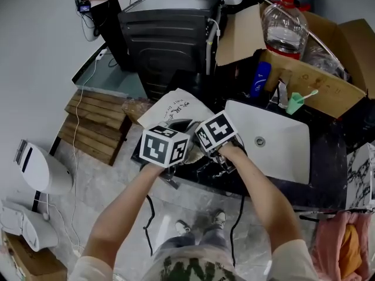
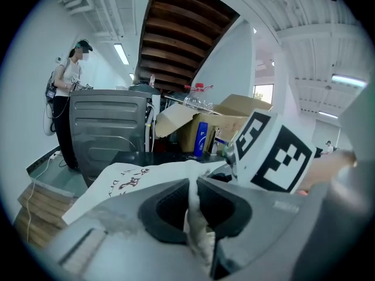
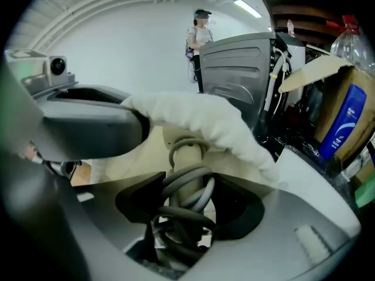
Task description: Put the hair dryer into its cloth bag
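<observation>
In the head view both grippers meet over the black counter, at the mouth of the white cloth bag (image 1: 176,105) with dark print. My left gripper (image 2: 190,208) is shut on a fold of the bag's rim (image 2: 193,227), and the rest of the bag (image 2: 132,180) spreads away to the left. My right gripper (image 3: 186,206) is shut on the hair dryer's pale handle (image 3: 186,157), which has its grey cord (image 3: 190,193) coiled round it. The handle points into the bag's opening, under the white rim (image 3: 202,119). The dryer's head is hidden inside the bag.
A white sink (image 1: 290,157) lies just right of the grippers. Behind it stands a cardboard box (image 1: 304,72) with a water bottle (image 1: 284,25) and a blue bottle (image 1: 261,78). A dark metal cabinet (image 1: 170,40) stands behind the bag, a wooden pallet (image 1: 96,122) on the floor at left.
</observation>
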